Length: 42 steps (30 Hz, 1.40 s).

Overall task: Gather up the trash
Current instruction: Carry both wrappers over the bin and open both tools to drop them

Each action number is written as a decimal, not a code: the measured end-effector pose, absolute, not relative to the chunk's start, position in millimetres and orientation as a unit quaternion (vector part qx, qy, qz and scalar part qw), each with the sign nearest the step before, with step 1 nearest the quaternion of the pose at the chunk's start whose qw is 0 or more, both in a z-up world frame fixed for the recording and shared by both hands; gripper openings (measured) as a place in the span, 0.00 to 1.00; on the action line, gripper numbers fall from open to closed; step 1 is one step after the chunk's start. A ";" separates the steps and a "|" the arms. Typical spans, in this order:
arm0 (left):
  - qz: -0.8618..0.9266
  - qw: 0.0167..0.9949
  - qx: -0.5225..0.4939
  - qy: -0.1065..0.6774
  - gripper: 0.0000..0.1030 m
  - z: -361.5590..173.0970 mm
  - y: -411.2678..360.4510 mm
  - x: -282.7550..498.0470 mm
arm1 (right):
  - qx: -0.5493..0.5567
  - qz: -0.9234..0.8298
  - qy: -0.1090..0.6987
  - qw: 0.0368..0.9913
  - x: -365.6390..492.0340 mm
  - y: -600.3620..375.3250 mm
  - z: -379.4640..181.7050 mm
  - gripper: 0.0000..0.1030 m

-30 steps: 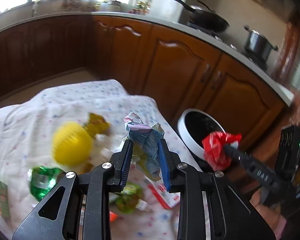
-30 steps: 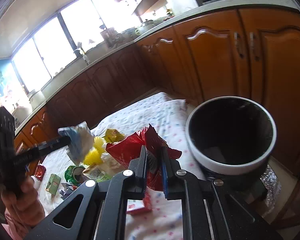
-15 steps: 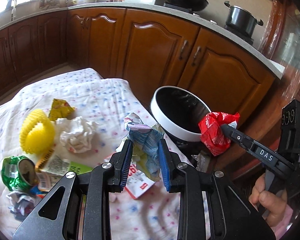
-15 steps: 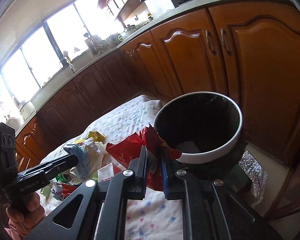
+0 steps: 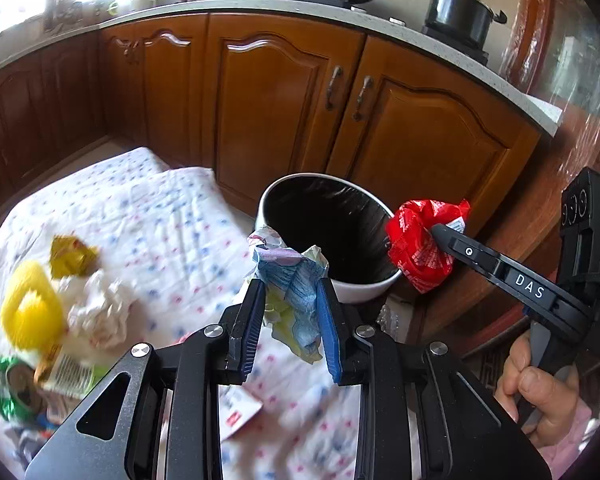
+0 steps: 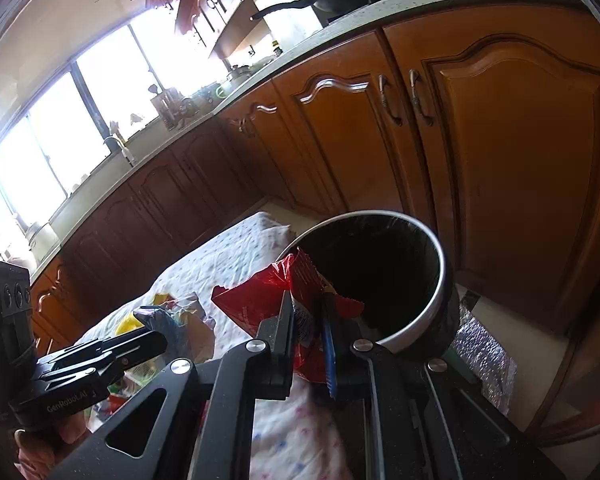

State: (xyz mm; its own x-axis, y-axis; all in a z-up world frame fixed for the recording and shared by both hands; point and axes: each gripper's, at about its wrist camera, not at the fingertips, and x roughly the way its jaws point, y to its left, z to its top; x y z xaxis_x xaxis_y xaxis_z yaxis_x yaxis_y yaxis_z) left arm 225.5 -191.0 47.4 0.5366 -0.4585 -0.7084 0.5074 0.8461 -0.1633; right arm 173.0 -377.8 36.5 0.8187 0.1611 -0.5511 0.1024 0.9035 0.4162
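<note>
On the left of the table, which carries a white cloth with small dots, lie blurred pieces of trash: a green can, a yellow ball, a yellow wrapper and a crumpled white paper. In the middle, the left claw is closed on a crumpled blue and pale yellow wrapper, held above the cloth just beside the bin. The bin is white with a black bag inside and stands at the table's edge. On the right, the right claw pinches a wrinkled red wrapper with white print, at the bin's rim.
</note>
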 end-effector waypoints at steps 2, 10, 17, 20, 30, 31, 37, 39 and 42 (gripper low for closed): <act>-0.278 0.875 0.036 0.394 0.25 49.1 -201.0 232.0 | 0.220 0.011 0.300 0.928 176.6 -382.4 36.3 0.11; -0.292 0.870 0.056 0.393 0.25 48.7 -238.4 256.9 | 0.230 -0.004 0.308 0.923 196.9 -403.5 31.4 0.11; -0.291 0.862 0.066 0.409 0.25 32.7 -261.8 276.7 | 0.230 -0.012 0.330 0.916 217.7 -414.8 19.9 0.12; -0.288 0.858 0.072 0.418 0.28 24.4 -268.1 283.0 | 0.227 -0.013 0.338 0.913 224.4 -417.5 13.6 0.13; -0.286 0.855 0.075 0.427 0.56 12.9 -274.7 285.5 | 0.242 -0.019 0.361 0.901 237.7 -429.4 -8.3 0.43; -0.286 0.855 0.074 0.426 0.57 13.2 -273.6 284.0 | 0.245 -0.018 0.359 0.900 236.2 -430.5 -8.2 0.50; -0.272 0.860 0.050 0.429 0.59 13.1 -250.4 273.3 | 0.254 -0.016 0.345 0.904 217.0 -431.7 -2.7 0.56; -0.264 0.864 0.039 0.427 0.59 12.5 -237.5 266.2 | 0.259 -0.015 0.337 0.905 207.6 -429.1 -1.3 0.69; -0.251 0.871 0.027 0.422 0.60 12.8 -218.7 255.4 | 0.267 -0.011 0.328 0.906 196.9 -421.2 -0.5 0.78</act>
